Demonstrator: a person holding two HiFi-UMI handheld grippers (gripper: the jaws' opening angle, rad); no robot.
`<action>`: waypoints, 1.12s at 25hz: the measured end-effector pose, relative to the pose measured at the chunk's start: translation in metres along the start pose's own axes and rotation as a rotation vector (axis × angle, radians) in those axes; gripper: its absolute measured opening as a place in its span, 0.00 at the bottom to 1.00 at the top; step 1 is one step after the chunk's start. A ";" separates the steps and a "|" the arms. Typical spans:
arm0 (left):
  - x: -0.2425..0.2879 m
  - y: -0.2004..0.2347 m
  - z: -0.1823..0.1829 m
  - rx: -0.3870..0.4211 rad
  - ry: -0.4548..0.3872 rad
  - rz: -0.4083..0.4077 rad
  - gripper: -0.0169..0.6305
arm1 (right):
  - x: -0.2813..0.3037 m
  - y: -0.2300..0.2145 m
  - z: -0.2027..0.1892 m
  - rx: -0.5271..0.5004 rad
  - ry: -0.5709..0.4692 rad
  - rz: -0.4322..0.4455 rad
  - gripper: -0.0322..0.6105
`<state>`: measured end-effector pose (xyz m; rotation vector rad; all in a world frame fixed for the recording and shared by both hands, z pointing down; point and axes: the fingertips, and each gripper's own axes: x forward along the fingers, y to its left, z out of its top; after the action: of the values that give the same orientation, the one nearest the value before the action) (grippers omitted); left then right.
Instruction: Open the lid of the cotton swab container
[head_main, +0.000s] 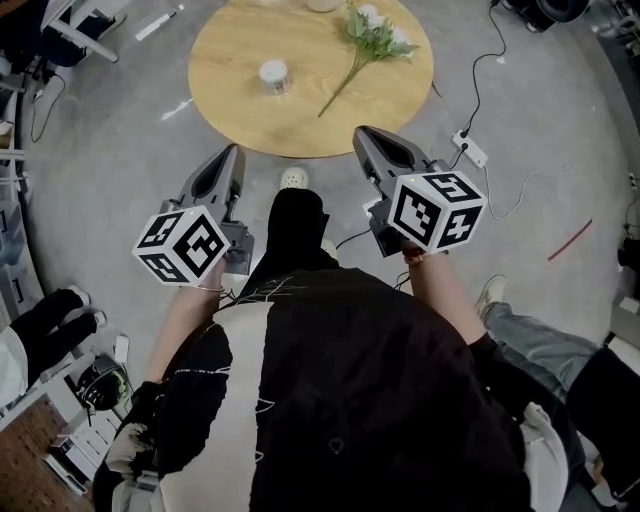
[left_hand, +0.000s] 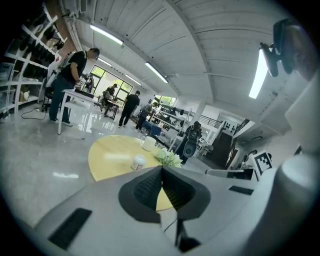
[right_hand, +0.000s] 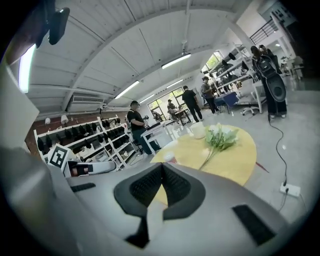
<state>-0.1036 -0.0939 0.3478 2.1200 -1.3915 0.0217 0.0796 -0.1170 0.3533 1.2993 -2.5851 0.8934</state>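
Left grey hand-held gripper (head_main: 234, 152) and right grey hand-held gripper (head_main: 362, 135): both with jaws pressed together, nothing between them, held near the body. Beyond them is the round light-wood table (head_main: 240, 40). The small white cylindrical cotton swab container (head_main: 273, 75) stands on it, far left, well apart. Lid looks on, so the whole opening is left.

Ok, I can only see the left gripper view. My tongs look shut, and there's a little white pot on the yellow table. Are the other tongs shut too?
Observer: Yes, the right gripper has its tongs pressed together, nothing between them.
Operator: Am I over the table yet?
Observer: No, the head view shows the left gripper and the right one over the floor, short of the round table.
Operator: Anything on the floor?
Observer: A white power strip lies right of the table.
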 end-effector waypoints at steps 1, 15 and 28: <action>0.004 0.001 -0.004 -0.008 0.009 -0.003 0.04 | 0.001 -0.004 -0.004 0.016 0.006 -0.006 0.06; 0.069 0.053 -0.021 -0.063 0.143 0.039 0.11 | 0.027 -0.053 0.006 0.061 0.046 -0.113 0.06; 0.125 0.096 -0.042 0.124 0.315 0.011 0.43 | 0.069 -0.082 -0.004 0.151 0.091 -0.130 0.06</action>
<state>-0.1151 -0.2040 0.4680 2.0981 -1.2405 0.4375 0.0980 -0.2008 0.4177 1.4100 -2.3742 1.1137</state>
